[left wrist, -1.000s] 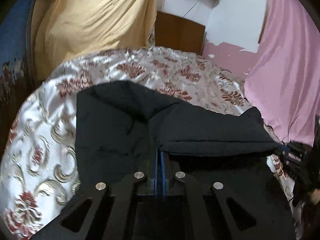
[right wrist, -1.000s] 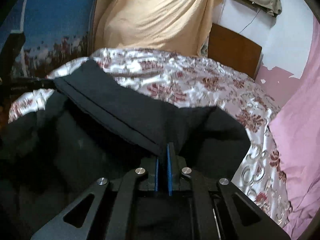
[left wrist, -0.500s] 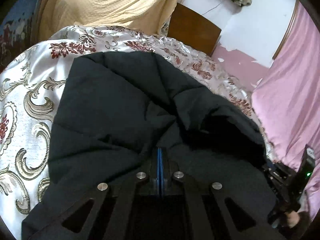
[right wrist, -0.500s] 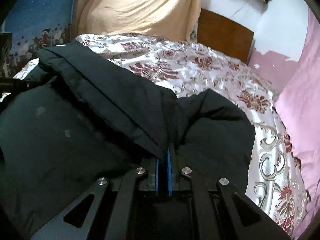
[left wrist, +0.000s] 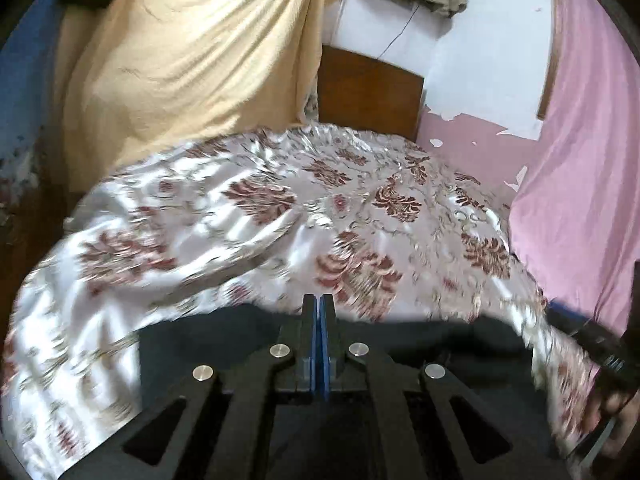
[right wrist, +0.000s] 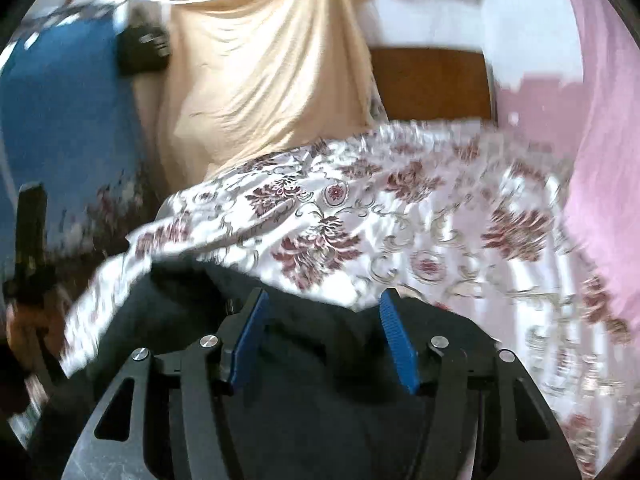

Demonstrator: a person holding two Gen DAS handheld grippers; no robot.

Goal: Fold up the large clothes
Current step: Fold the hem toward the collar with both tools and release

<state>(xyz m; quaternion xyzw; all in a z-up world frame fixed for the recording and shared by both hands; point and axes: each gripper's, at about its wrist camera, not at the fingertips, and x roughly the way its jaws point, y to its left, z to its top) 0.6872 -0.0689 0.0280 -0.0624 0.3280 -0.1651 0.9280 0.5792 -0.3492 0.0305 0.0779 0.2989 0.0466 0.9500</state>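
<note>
— Where's the garment?

— The black garment [right wrist: 320, 364] lies low at the near edge of the bed, a soft, matte, thick-looking heap with rounded folds. From the left wrist view it shows as a flat dark band [left wrist: 208, 344] just beneath the fingers.

— Is either tool holding it?

— The right gripper [right wrist: 322, 338] isn't. Its jaws have just been opening and now stand partly apart, the ribbed blue pads [right wrist: 396, 340] clear on both sides. Black cloth lies beneath and between them, but nothing presses on it. The left gripper [left wrist: 319, 312] has its two blue pads flat together, only a thin seam between. I can't see any cloth caught in that seam; the tips stand against the bedspread beyond.

— What's under it all?

— A glossy satin bedspread [left wrist: 280, 216], pale silver-white with dark red flower sprays and gold scrolls, rumpled into long shiny ridges. One edge of it curls up over the garment in the right wrist view [right wrist: 224, 240].

— And around the bed?

— A dark brown wooden headboard [left wrist: 368, 88], plain and flat. A tan, softly draped cloth [left wrist: 192, 60] hangs to its left, a pink curtain [left wrist: 580, 160] to the right, smooth and falling straight. The wall behind [left wrist: 480, 136] is pink with white patches where paint has flaked. At the far right edge, blurred, a hand [left wrist: 616, 408] grips the other tool's dark handle.
</note>
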